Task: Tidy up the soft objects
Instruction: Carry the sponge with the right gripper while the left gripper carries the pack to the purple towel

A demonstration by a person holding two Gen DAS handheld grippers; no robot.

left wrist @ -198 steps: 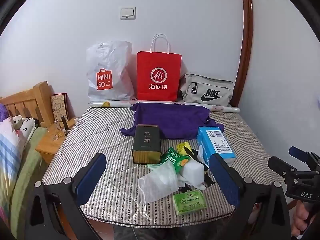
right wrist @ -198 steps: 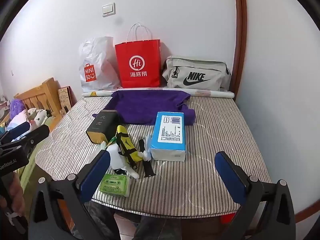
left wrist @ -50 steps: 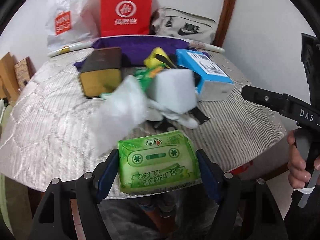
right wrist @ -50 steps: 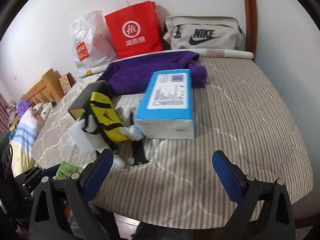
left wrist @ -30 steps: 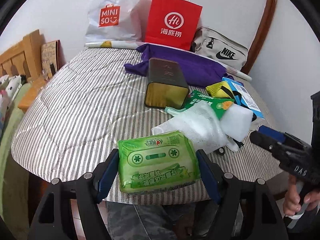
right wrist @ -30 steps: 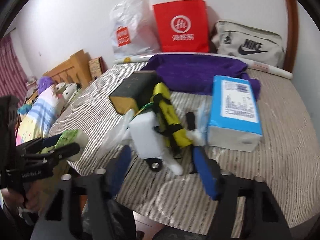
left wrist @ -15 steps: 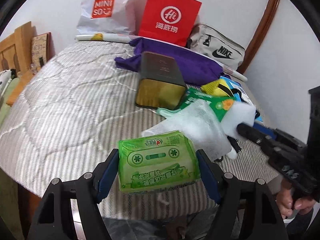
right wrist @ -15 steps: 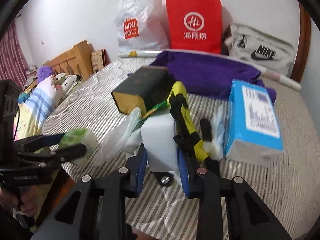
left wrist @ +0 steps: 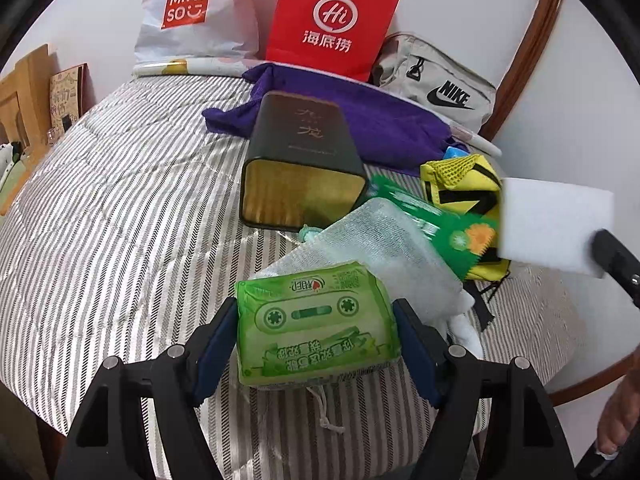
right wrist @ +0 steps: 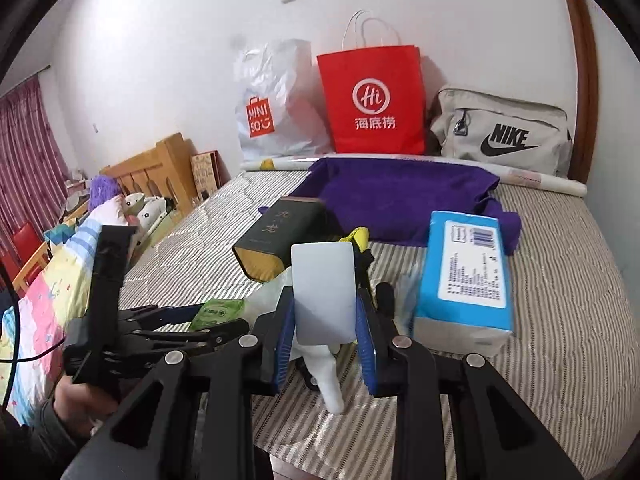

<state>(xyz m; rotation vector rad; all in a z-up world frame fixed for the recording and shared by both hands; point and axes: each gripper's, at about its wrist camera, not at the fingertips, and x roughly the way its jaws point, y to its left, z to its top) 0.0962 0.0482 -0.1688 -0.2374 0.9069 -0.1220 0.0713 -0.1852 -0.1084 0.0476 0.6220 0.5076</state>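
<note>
1. My left gripper (left wrist: pixel 316 332) has its jaws set wide and pressed on the green tissue pack (left wrist: pixel 316 320), gripped across its short sides so the soft pack bulges rather than slips — it hangs clear above the near edge of the bed (left wrist: pixel 120 208).
2. My right gripper (right wrist: pixel 324 328) has just been closing; its jaws now pinch the white sponge (right wrist: pixel 323 288) by its lower half, upright, lifted off the pile.
3. I judge both soft things are held up so they can go somewhere together — where, I cannot tell.
4. The hard tin (left wrist: pixel 300 164) and blue box (right wrist: pixel 466 272) lie on the bed, untouched, as does the mesh pouch (left wrist: pixel 384 248), which is soft and probably next.
</note>
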